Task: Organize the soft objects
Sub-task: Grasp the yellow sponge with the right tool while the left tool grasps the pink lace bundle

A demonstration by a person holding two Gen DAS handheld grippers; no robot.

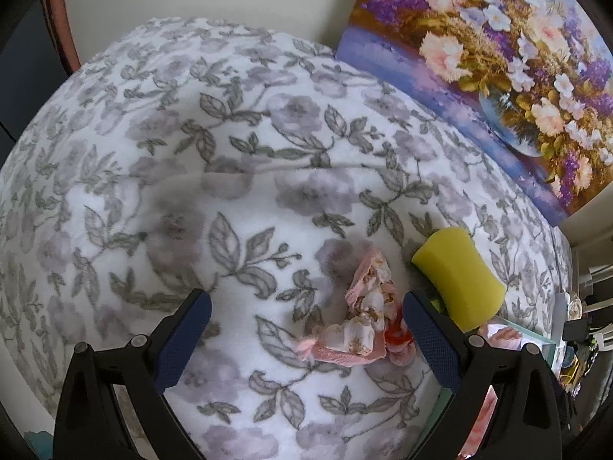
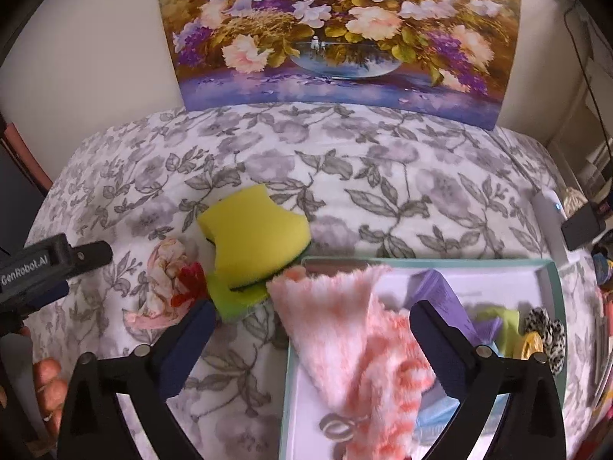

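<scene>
Left gripper (image 1: 306,320): black frame, dark blue textured pads, jaws spread wide, pointing steeply down; nothing pressed between the pads. In the right wrist view its black body (image 2: 49,268) enters from the left edge, apart from the right gripper.

Right gripper (image 2: 310,335): same black frame and dark blue pads, jaws at full spread, tilted steeply down, pads clear of contact on both sides.

The person's fingers (image 2: 48,387) show at the lower left edge of the right wrist view, curled beneath the left gripper's body.
</scene>
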